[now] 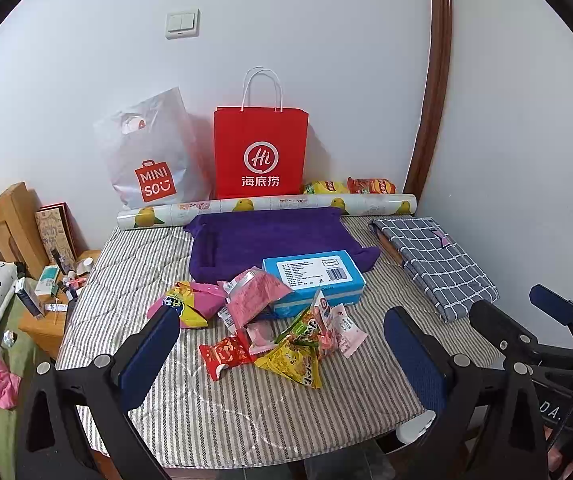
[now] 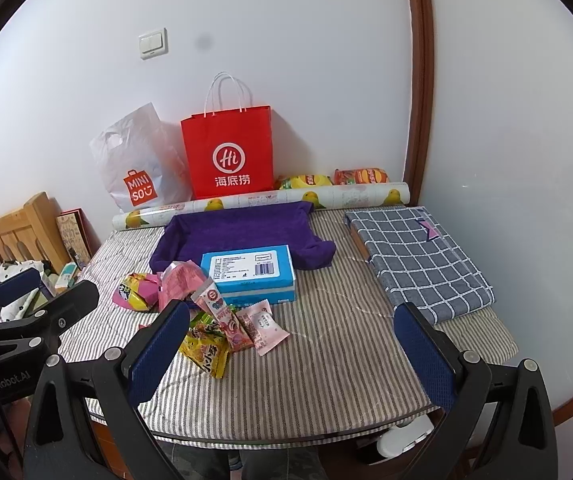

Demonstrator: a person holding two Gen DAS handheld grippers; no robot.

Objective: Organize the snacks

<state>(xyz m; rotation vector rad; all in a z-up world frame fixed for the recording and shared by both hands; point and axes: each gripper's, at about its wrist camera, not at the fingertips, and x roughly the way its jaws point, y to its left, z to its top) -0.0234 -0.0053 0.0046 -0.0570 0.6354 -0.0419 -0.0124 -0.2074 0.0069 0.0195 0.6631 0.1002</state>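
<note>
Both grippers, left gripper and right gripper, hang wide and empty above the striped table. Snack packets lie heaped against the blue box, nothing sorted yet; next needs closing on one packet.

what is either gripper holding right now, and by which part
Nothing is held. The left gripper and right gripper both hang open above the striped table, short of the snack packets.

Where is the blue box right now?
In both views the blue box lies mid-table on the striped cloth, just in front of the purple tray, with the snack pile against its front-left side.
</note>
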